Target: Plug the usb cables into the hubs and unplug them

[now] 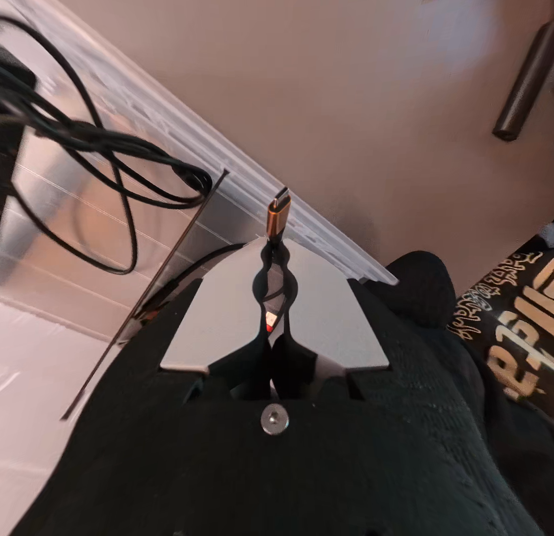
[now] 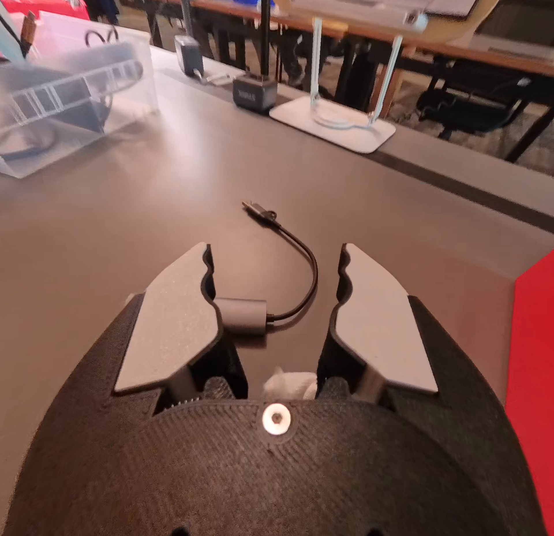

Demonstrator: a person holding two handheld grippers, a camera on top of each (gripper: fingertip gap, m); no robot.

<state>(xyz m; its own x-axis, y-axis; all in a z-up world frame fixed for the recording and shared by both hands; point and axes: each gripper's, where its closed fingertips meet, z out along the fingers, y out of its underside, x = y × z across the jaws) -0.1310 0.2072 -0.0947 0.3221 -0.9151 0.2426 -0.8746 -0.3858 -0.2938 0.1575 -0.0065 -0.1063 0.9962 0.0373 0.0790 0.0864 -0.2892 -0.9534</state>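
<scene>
Left gripper [image 1: 274,245] pinches the copper USB-C plug [image 1: 278,212], so drop the wide-open right gripper [image 2: 275,269] squarely around the grey hub [image 2: 244,316] first.

Gold lettering covers a black garment [image 1: 509,326] at the right edge of the left wrist view. A dark charger block [image 2: 254,93] on the tabletop [image 2: 150,206] bears a small, blurred printed mark.

A copper-cased usb plug [image 1: 279,211] stands upright, unplugged, while the grey hub [image 2: 244,315] lies flat on the counter [image 2: 150,221], its short black lead [image 2: 308,269] curled.
</scene>
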